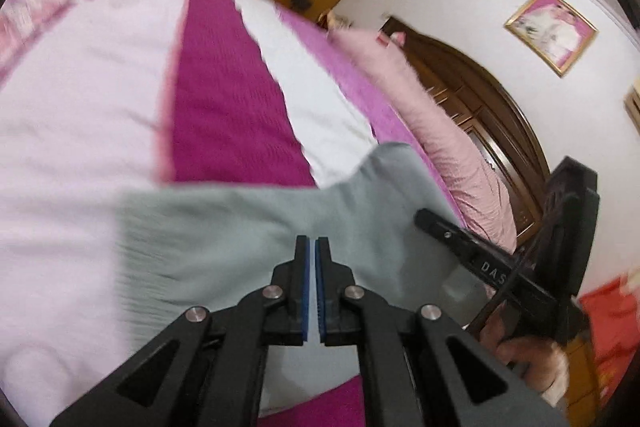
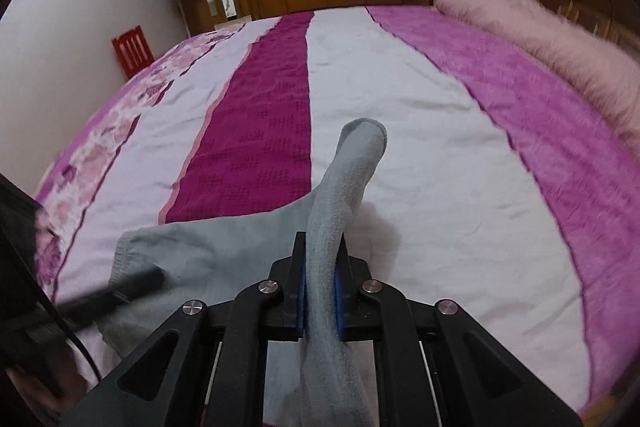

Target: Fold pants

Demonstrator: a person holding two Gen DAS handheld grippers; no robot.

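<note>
Grey fleece is what matters here: the pants (image 2: 224,243) lie on the bed (image 2: 420,115), spread over its striped pink, magenta and white cover near the close edge. The right gripper (image 2: 322,267) has its fingers clamped on a bunched strand of that grey cloth, most likely a leg, which passes between the blue pads and runs straight on ahead of them, its rounded end (image 2: 366,131) lifted off the cover and pointing toward the far side of the bed. So the long axis of the held part lies along the line of the fingers, while the rest of the garment spreads away to the left of them, flat on the cover. The left gripper (image 1: 312,247) hovers over that flatter part of the pants (image 1: 224,227) with its fingers together and, as far as the left wrist view shows, nothing between them; the picture is blurred, so a thin pinch cannot be ruled out. Judging by this, the right hand is the one placed to carry the leg across the body of the garment toward the left, where the other gripper waits close beside it.
</note>
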